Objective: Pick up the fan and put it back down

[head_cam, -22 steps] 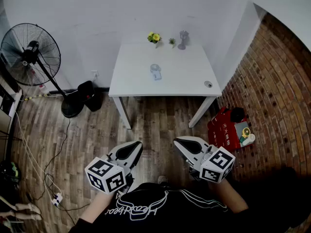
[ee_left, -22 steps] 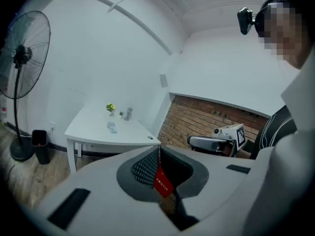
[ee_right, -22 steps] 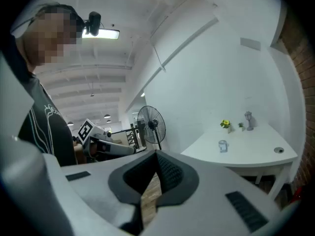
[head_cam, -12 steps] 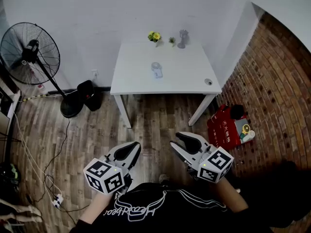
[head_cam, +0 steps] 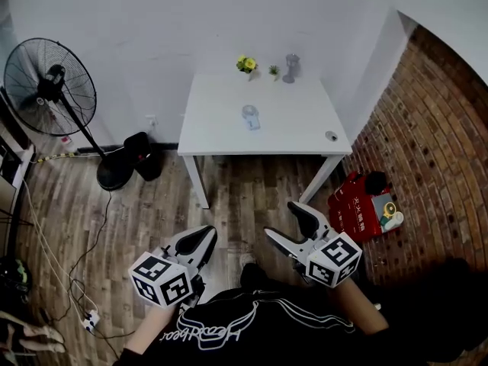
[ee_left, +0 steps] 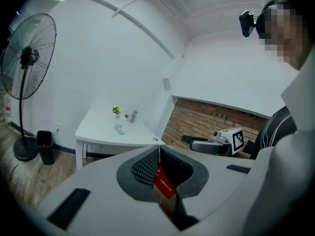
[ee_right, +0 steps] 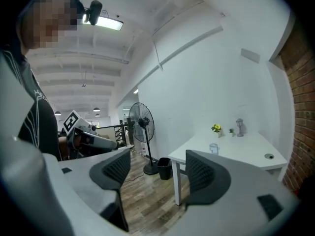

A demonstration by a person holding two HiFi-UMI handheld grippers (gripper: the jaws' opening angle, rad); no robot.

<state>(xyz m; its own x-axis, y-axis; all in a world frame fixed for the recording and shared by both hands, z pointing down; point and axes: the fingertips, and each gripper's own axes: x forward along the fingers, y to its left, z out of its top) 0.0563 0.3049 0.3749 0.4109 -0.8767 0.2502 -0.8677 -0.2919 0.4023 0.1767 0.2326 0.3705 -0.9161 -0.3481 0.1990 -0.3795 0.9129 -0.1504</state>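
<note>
In the head view, we see the small fan (head_cam: 249, 117) upright on the white tabletop (head_cam: 297, 128), far ahead of us. In the left gripper view, our left hand-held gripper (ee_left: 158, 150) has its jaws together and empty. In the right gripper view, our right hand-held gripper (ee_right: 158, 154) stands wide apart, holding nothing.

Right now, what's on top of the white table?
Along the back edge of the table: yellow flowers, a green plant, a grey ornament. Mid-table, a small pale object; near the front right corner, a round thing. Nothing there is covered.
</note>
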